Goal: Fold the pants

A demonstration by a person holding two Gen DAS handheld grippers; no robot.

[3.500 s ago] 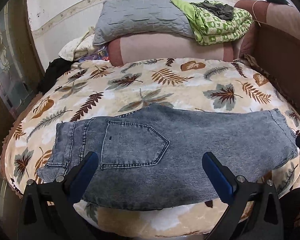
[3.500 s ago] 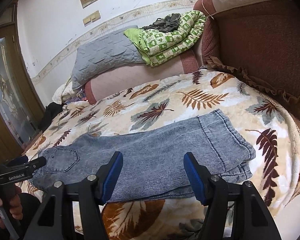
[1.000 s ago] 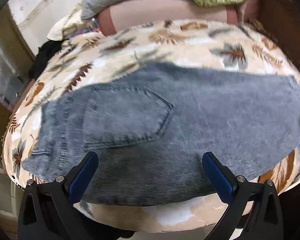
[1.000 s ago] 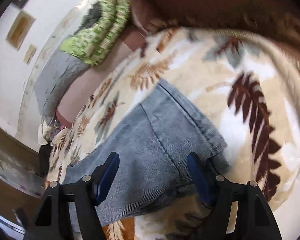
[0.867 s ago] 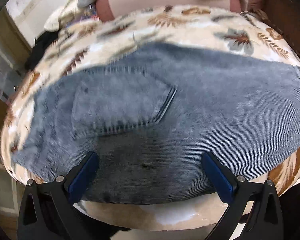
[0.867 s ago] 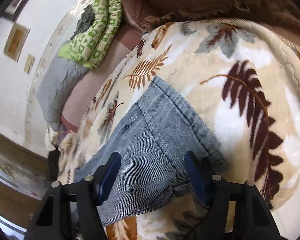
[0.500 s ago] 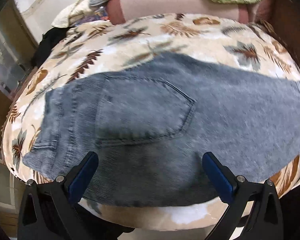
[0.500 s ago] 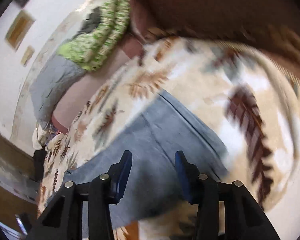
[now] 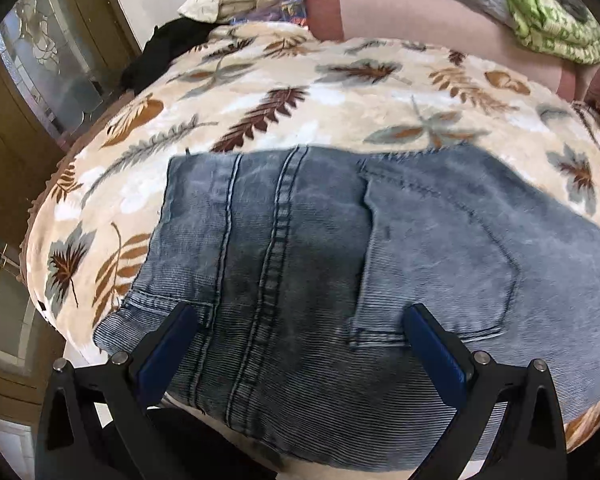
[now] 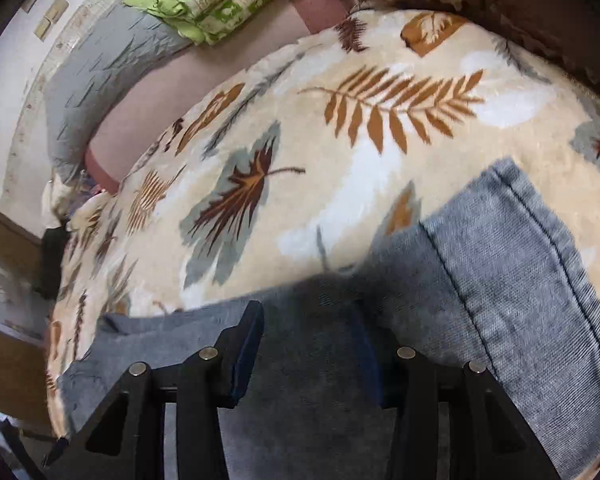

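Both fingers (image 10: pixel 256 344) seemingly around bunched pants (image 10: pixel 500 280) fabric.

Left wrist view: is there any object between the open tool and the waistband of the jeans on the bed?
Nothing visible stands in the way. The left tool hangs open directly over the jeans, near the waistband and back pocket, with only the leaf-pattern blanket around them.

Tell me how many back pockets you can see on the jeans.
1. A single back pocket shows on the jeans, right of the waistband, just above the left gripper's right-side finger. A second may be hidden underneath the folded denim.
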